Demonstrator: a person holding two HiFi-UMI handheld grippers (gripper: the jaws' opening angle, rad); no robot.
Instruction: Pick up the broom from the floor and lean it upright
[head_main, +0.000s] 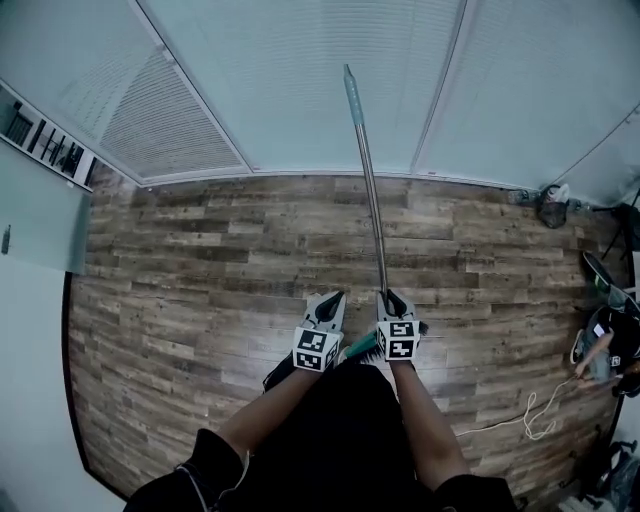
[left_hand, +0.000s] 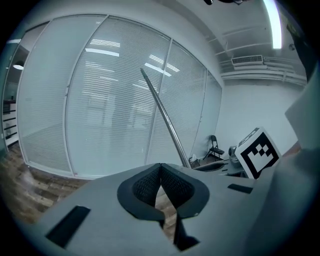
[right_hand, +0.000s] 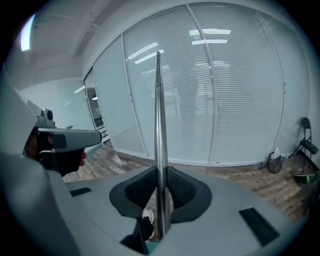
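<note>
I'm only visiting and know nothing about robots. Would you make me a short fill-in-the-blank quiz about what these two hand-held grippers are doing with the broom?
1. The right gripper is shut on a shiny ____ broom handle.
2. The left gripper is shut and holds ____.
3. The handle's tip points toward a glass wall covered by ____.
4. The floor is laid with ____ planks.
Missing words: metal; nothing; blinds; wooden.
</note>
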